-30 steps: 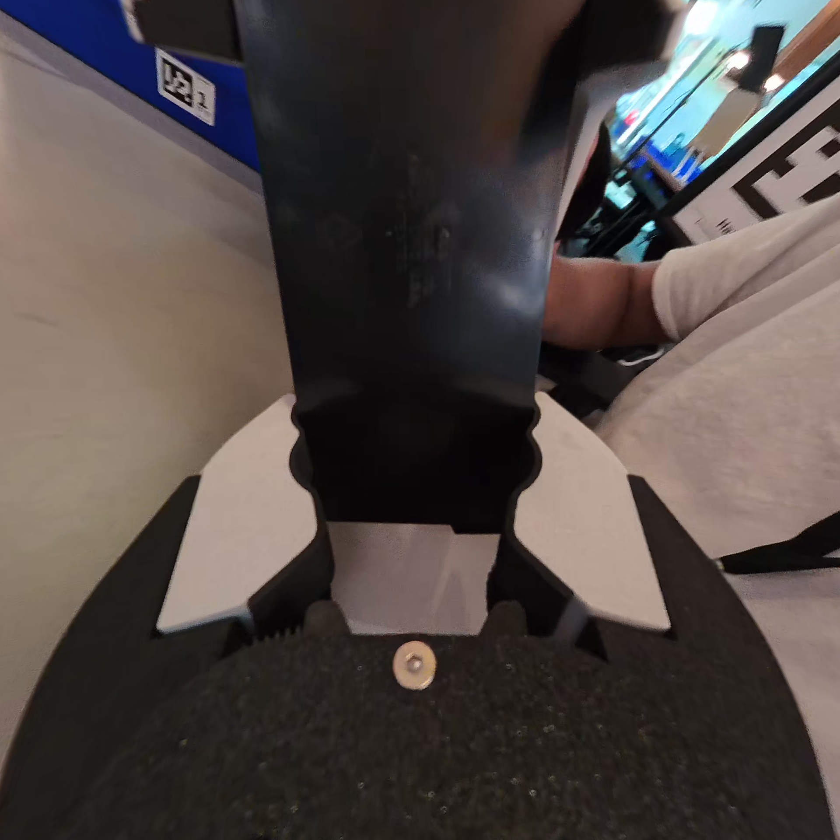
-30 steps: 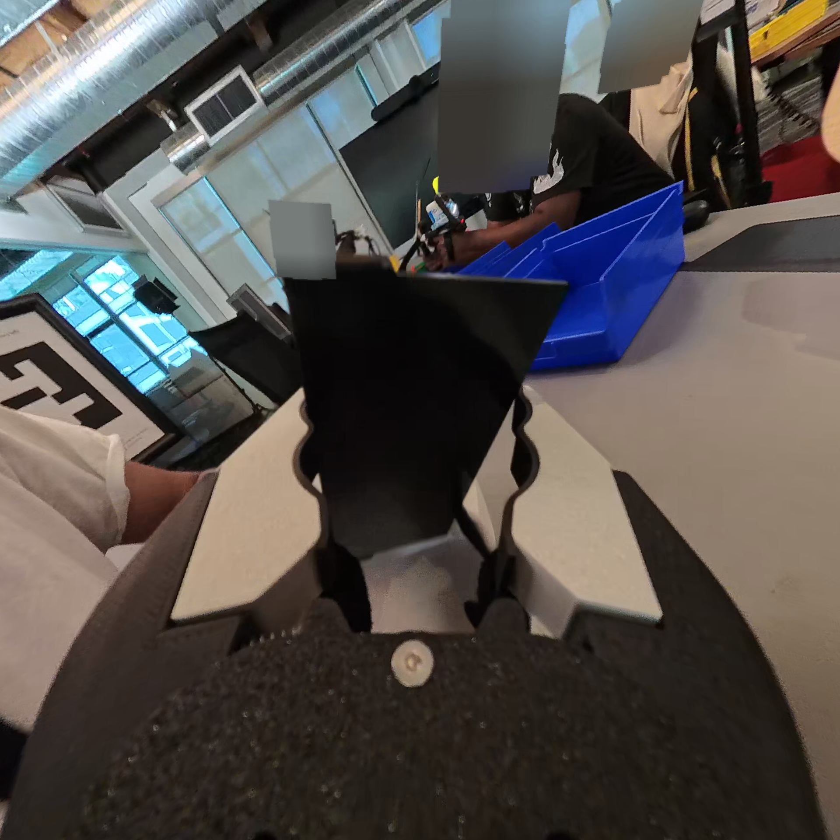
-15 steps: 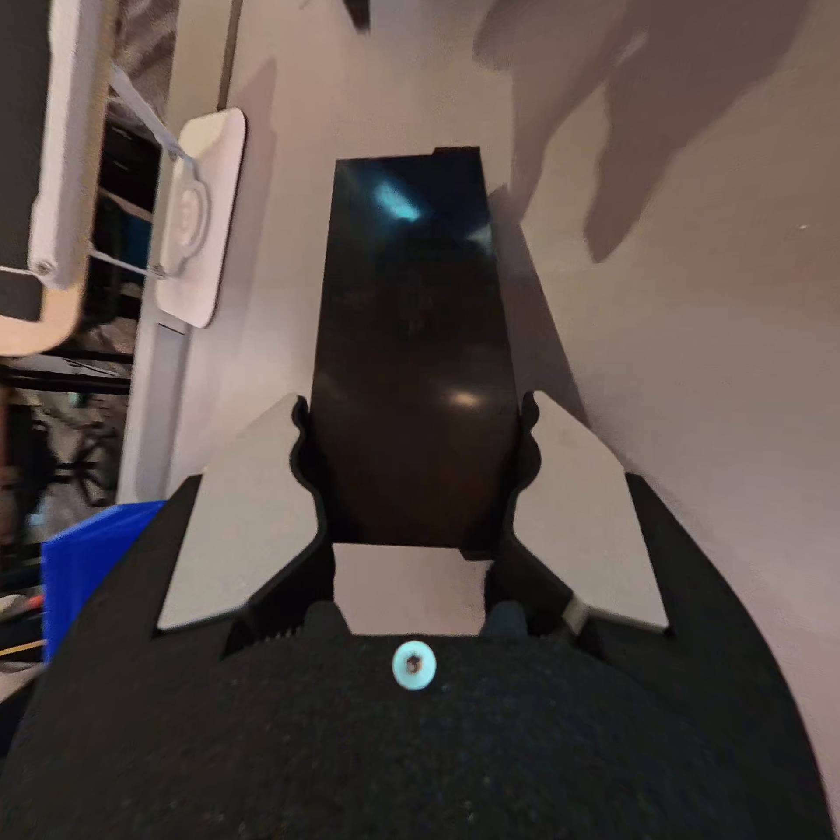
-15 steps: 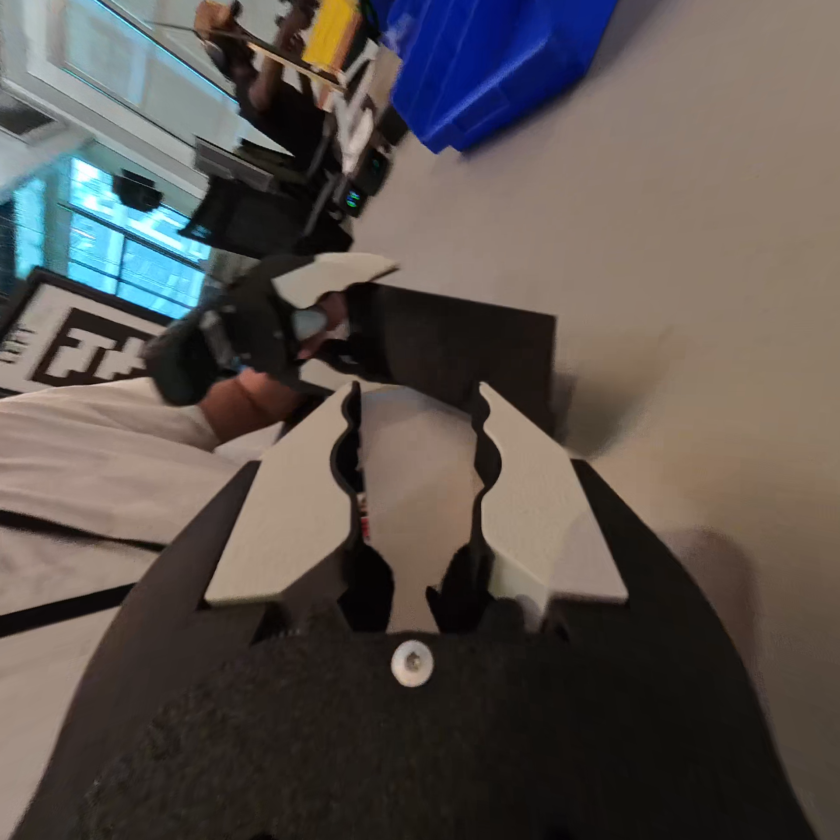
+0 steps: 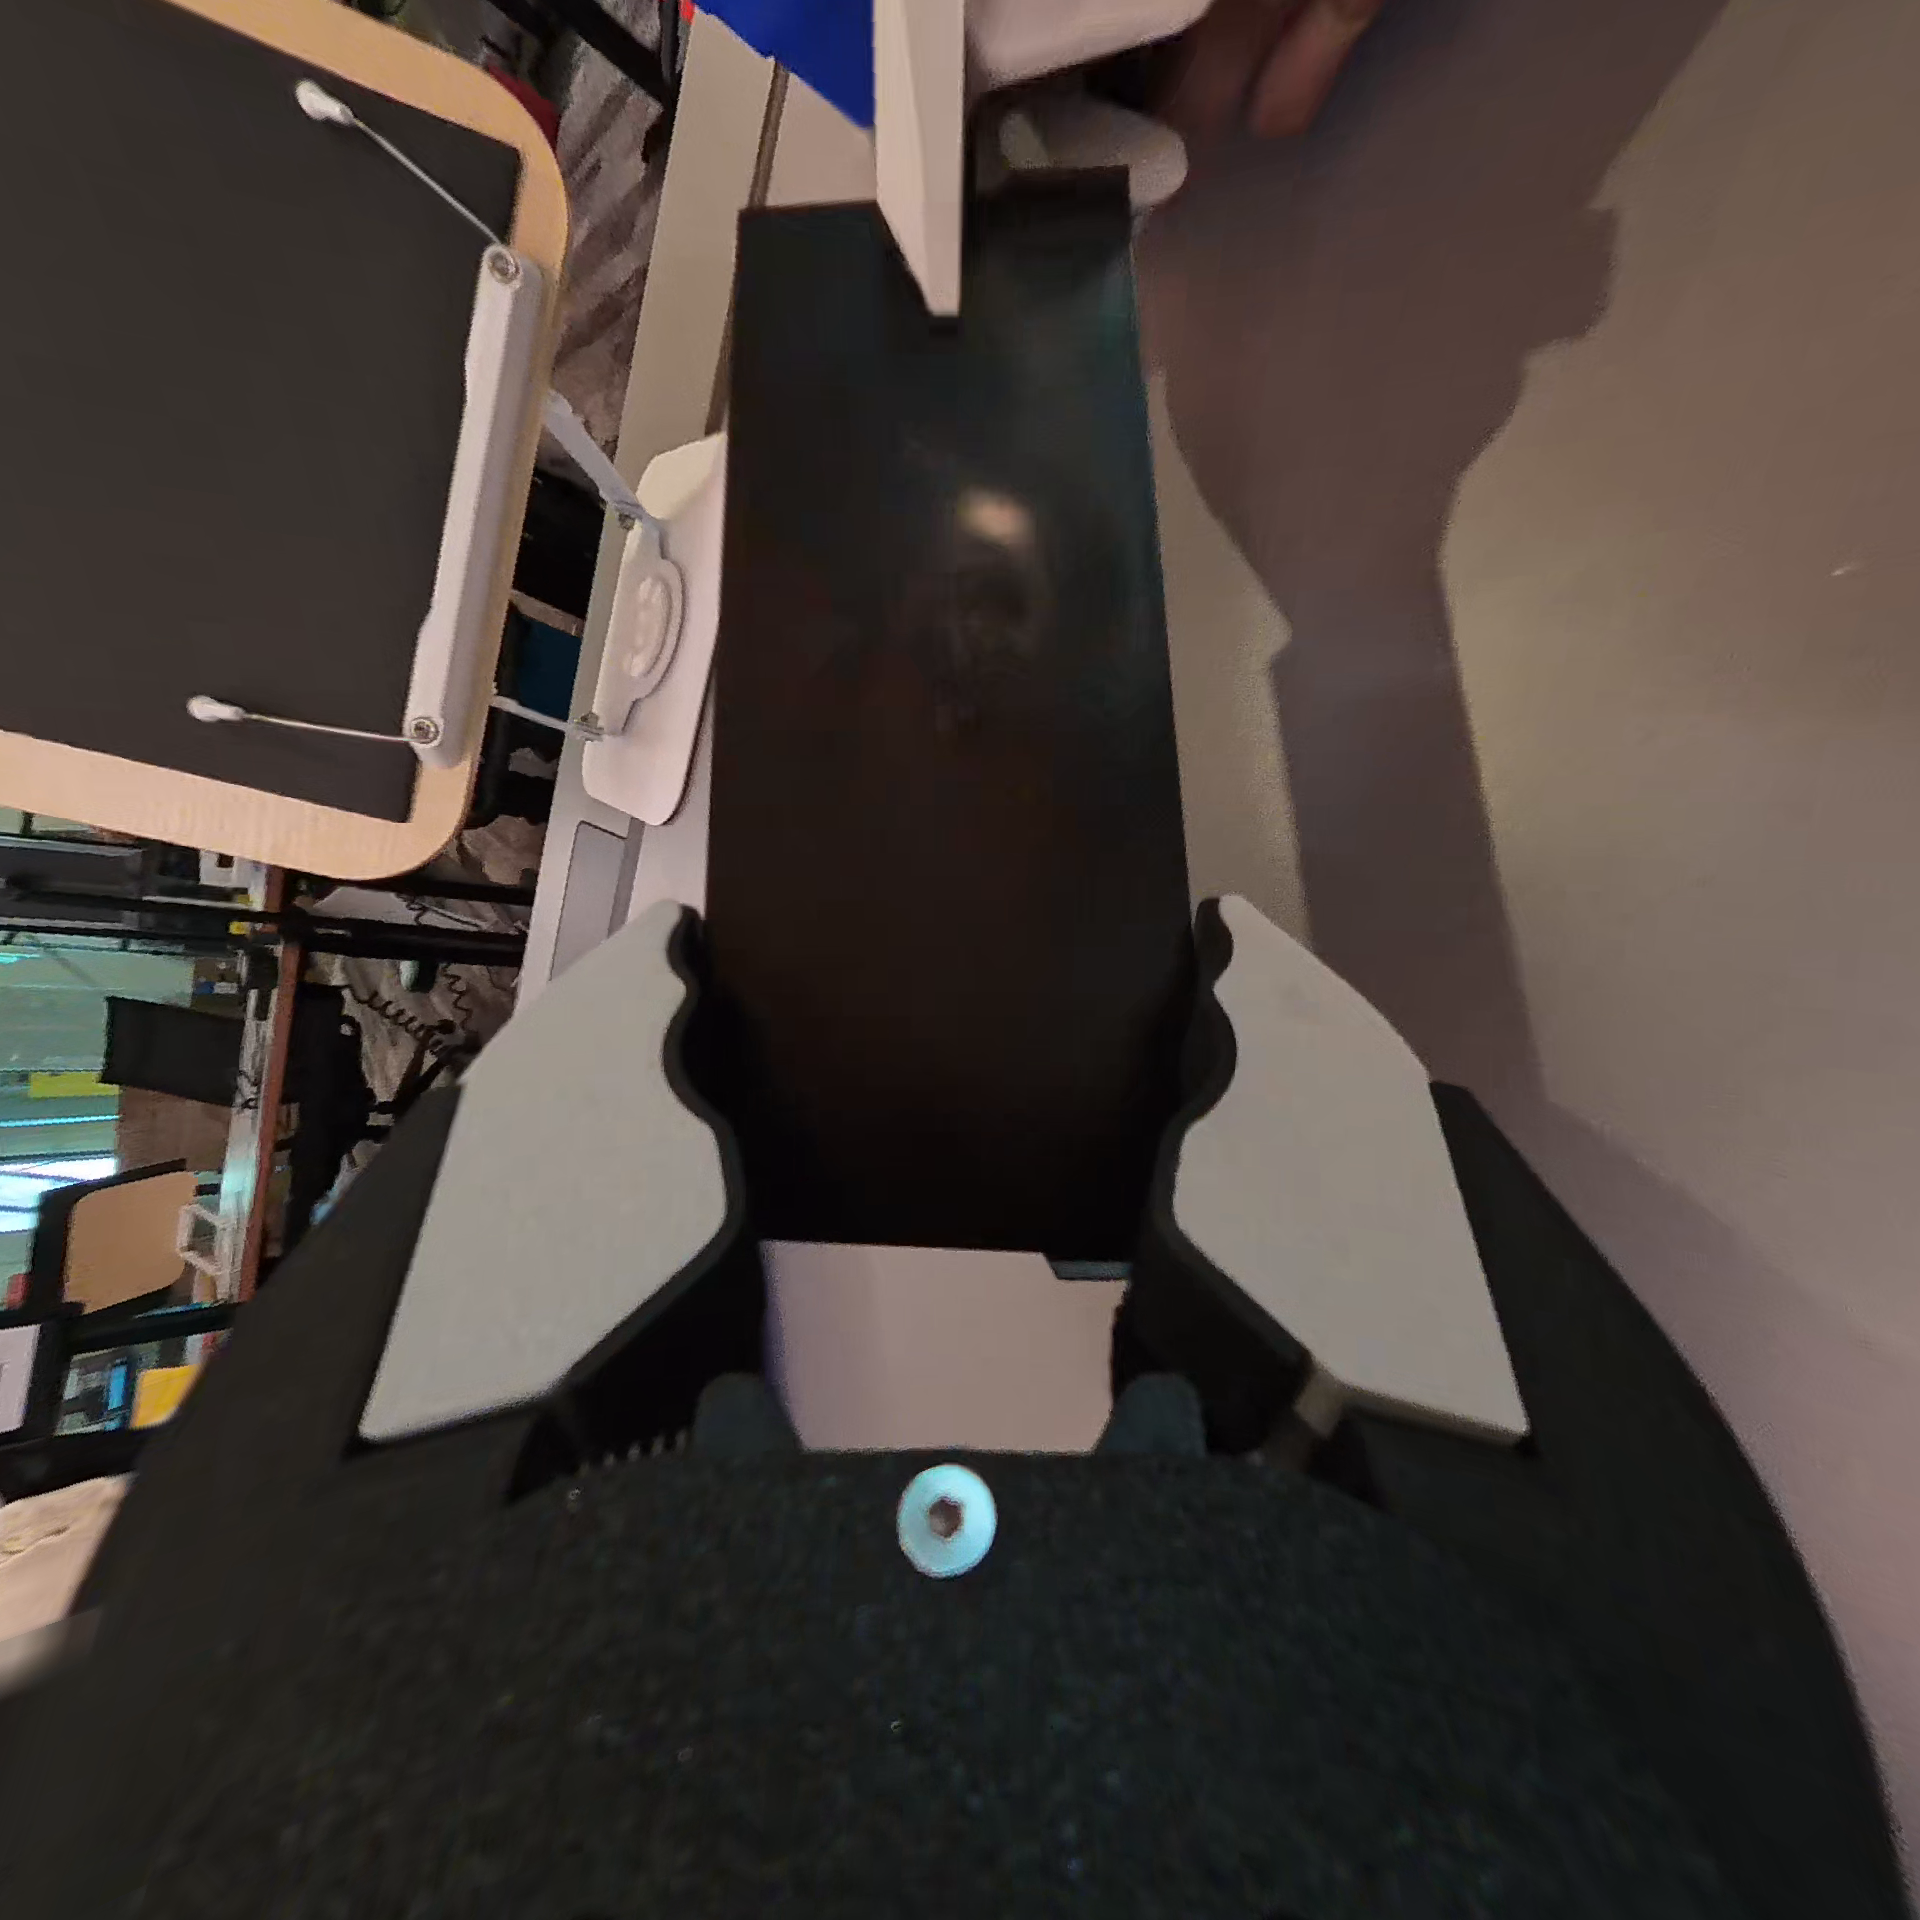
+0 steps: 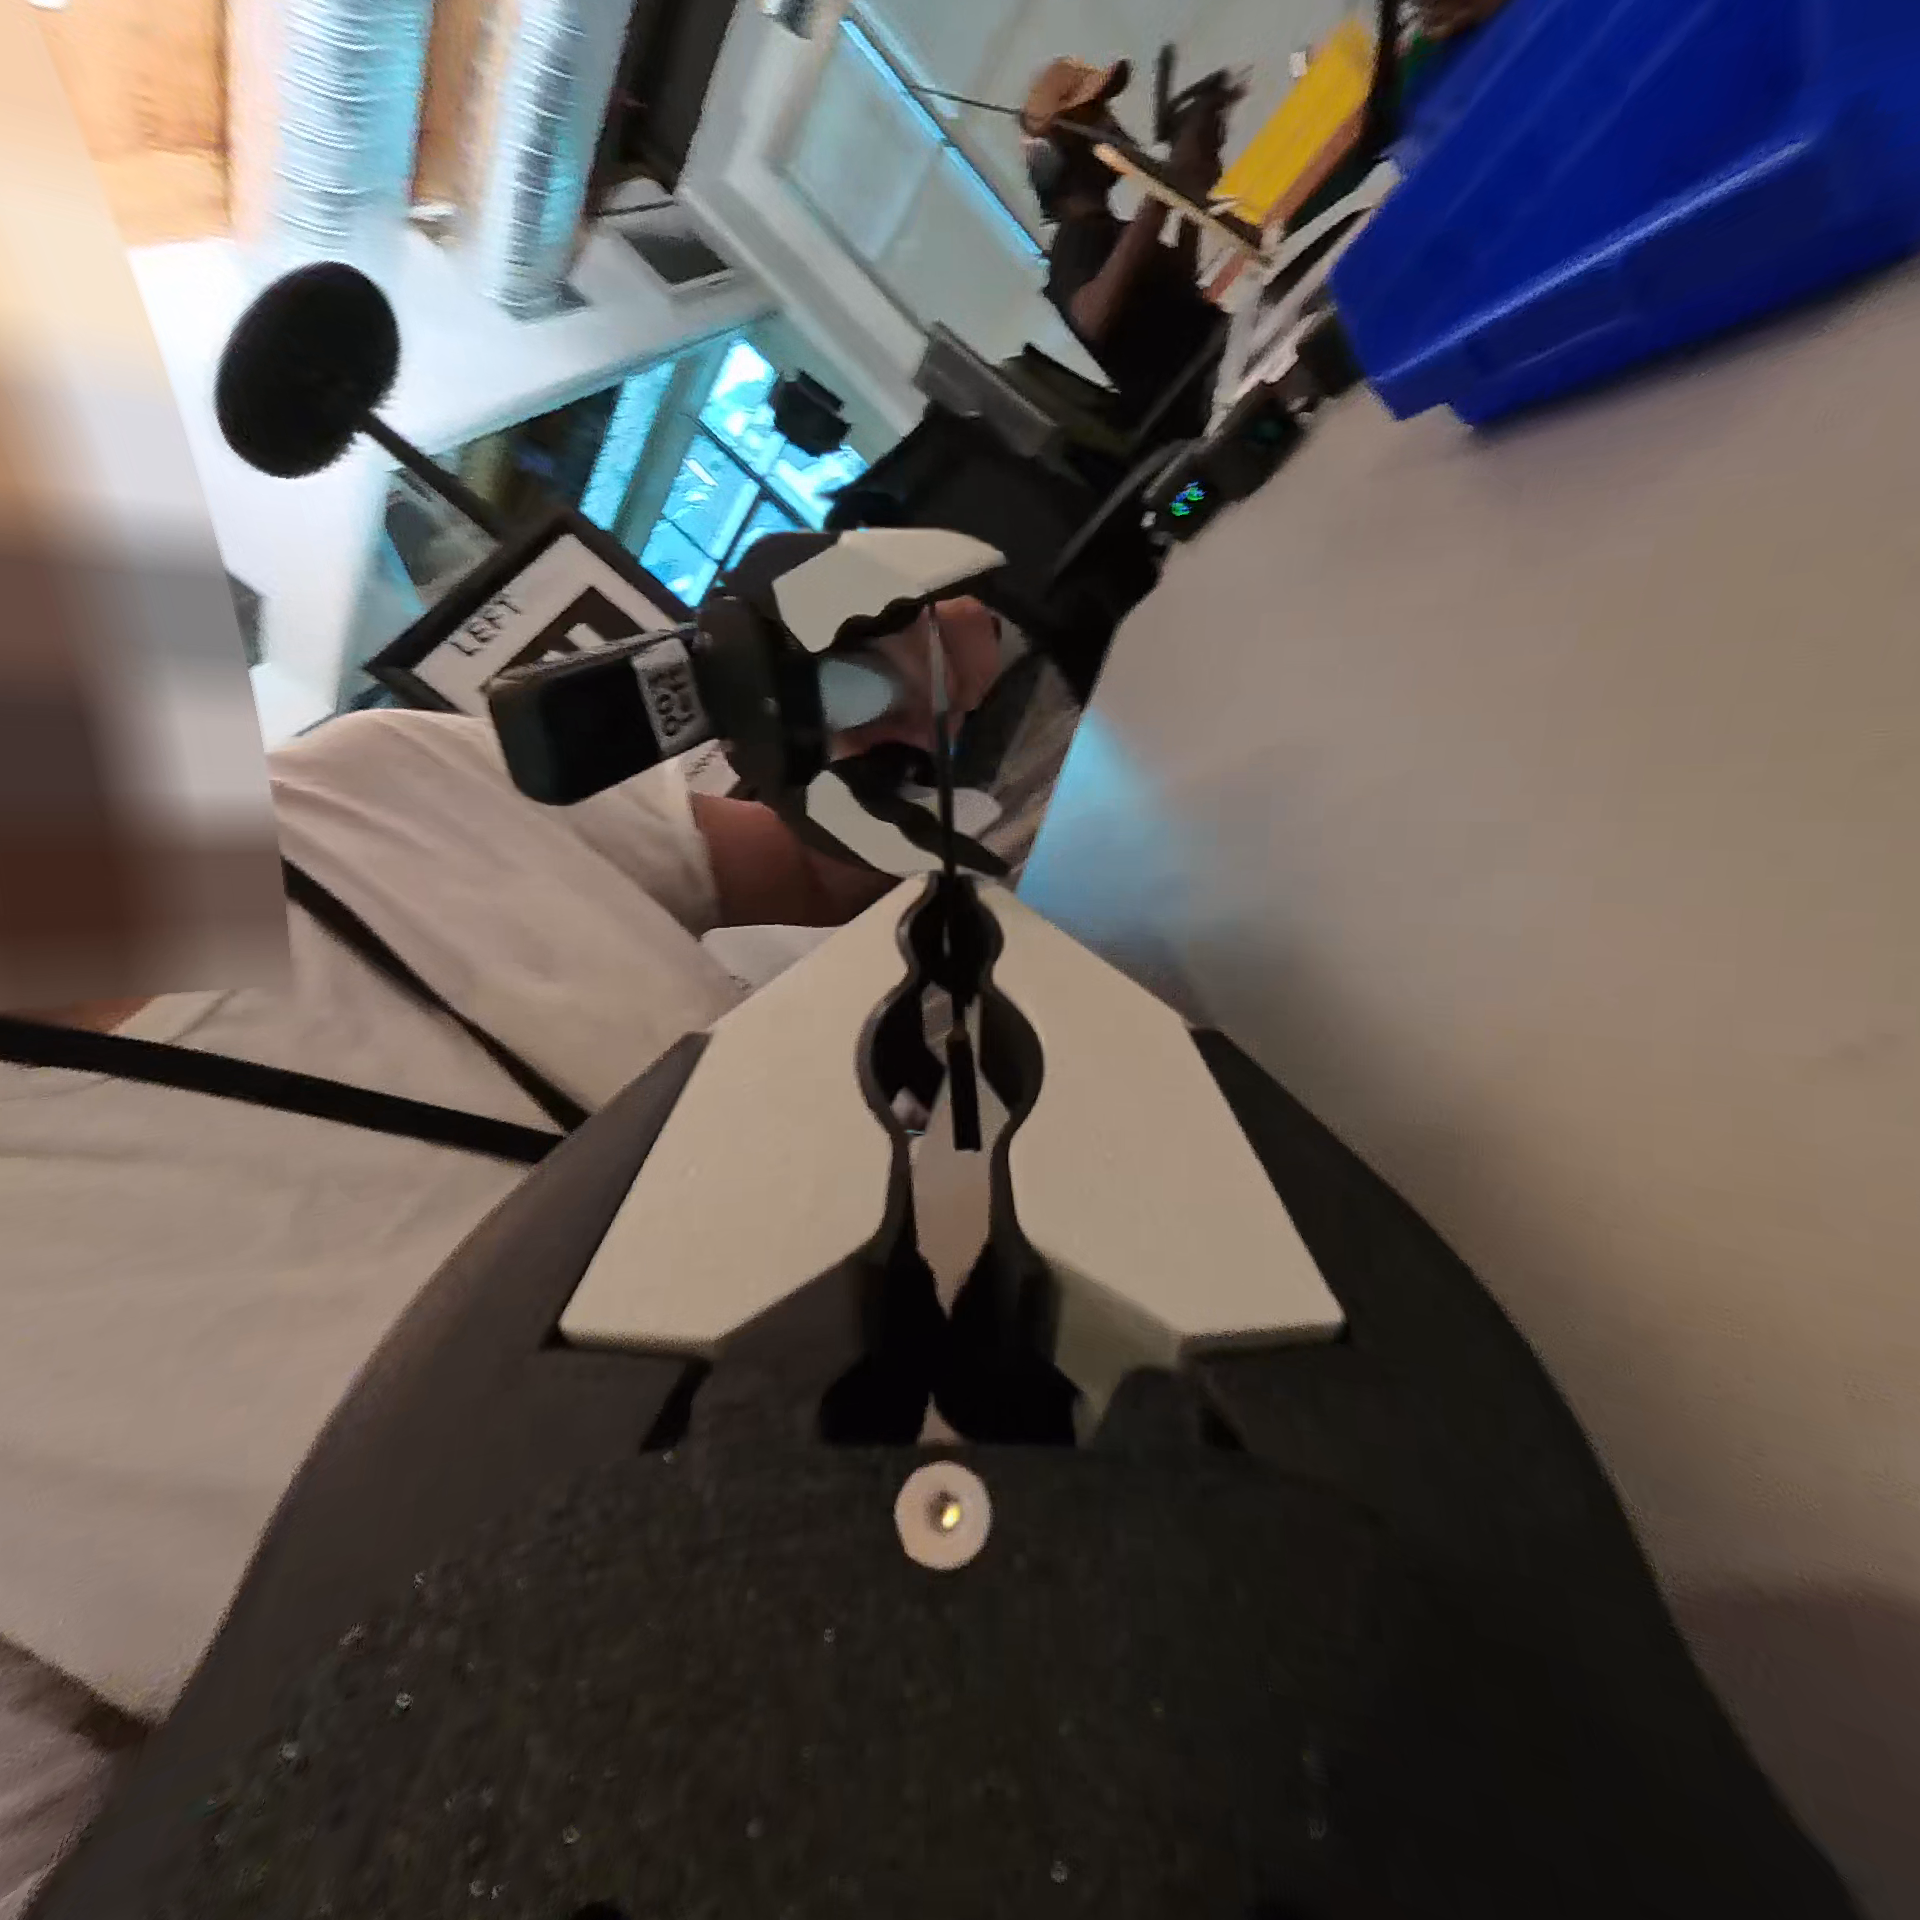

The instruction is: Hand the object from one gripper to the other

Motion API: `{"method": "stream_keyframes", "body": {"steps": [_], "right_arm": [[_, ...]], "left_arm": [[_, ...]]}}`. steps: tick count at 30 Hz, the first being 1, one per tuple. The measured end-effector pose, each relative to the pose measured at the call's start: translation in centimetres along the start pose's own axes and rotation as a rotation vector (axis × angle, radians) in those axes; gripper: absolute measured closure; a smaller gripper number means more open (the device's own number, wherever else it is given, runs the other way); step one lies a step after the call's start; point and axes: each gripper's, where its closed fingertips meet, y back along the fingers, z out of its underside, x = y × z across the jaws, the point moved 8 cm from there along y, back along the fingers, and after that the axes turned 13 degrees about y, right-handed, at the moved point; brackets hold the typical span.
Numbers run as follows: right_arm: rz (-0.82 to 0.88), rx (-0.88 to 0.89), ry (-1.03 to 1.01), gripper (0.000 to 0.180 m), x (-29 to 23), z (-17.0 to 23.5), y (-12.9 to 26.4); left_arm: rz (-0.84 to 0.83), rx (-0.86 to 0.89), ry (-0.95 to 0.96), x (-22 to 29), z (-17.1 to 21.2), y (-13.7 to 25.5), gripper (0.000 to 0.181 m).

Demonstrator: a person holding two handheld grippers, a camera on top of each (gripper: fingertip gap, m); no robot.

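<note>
A thin, flat black plate (image 5: 935, 623) runs lengthwise away from my left gripper (image 5: 945, 914), whose jaws are shut on its two long edges above the grey table (image 5: 1662, 727). At the plate's far end, a white finger (image 5: 920, 156) of my right gripper lies over it. In the right wrist view the plate (image 6: 964, 1091) shows edge-on as a thin black line. My right gripper (image 6: 951, 899) is shut on it, the fingers almost touching. The left gripper (image 6: 904, 696) shows farther off, holding the other end.
A blue bin (image 6: 1662, 208) stands on the grey table (image 6: 1558, 935) at the far right. A white pad (image 5: 649, 665) lies by the table's left edge, with a black-seated chair (image 5: 208, 416) beyond it. A person's white shirt (image 6: 364, 1039) fills the left.
Half a second ago my right gripper was open and off the plate; it has now closed edge-on on the far end. My left gripper has kept its hold throughout.
</note>
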Motion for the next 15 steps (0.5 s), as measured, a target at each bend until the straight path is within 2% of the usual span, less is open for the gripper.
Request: {"method": "stream_keyframes", "body": {"steps": [4,5,6,7,8,9,10,12,13,15], "right_arm": [[0.027,0.028,0.018,0.179,-0.3,0.1,0.6],[0.069,0.024,0.042,0.179,-0.2,0.2,0.8],[0.11,0.01,0.086,0.179,-0.3,0.3,1.2],[0.143,0.002,0.129,0.179,-0.4,0.3,1.4],[0.185,-0.006,0.19,0.179,-0.7,0.3,1.6],[0.227,-0.023,0.263,0.179,-1.2,0.2,1.6],[0.28,-0.061,0.338,0.179,-1.6,0.1,1.3],[0.401,-0.185,0.548,0.179,-2.7,-0.3,0.4],[0.453,-0.265,0.694,0.179,-3.6,-0.4,-0.4],[0.546,-0.411,0.993,0.179,-5.5,-0.7,-2.2]], "left_arm": [[0.15,0.039,0.231,-0.7,0.5,-0.6,0.092],[0.216,0.061,0.319,-1.2,0.6,-0.5,0.101],[0.294,0.103,0.415,-2.0,0.8,-0.2,0.124],[0.358,0.159,0.527,-2.9,1.1,0.2,0.13],[0.403,0.2,0.65,-4.1,1.6,0.4,0.121],[0.459,0.217,0.765,-5.0,2.2,0.4,0.107],[0.537,0.226,0.855,-5.5,2.7,0.4,0.102],[0.693,0.24,0.946,-5.9,3.4,0.4,0.113],[0.717,0.239,0.947,-6.0,3.6,0.4,0.121],[0.678,0.209,0.868,-5.7,3.6,0.4,0.122]]}}
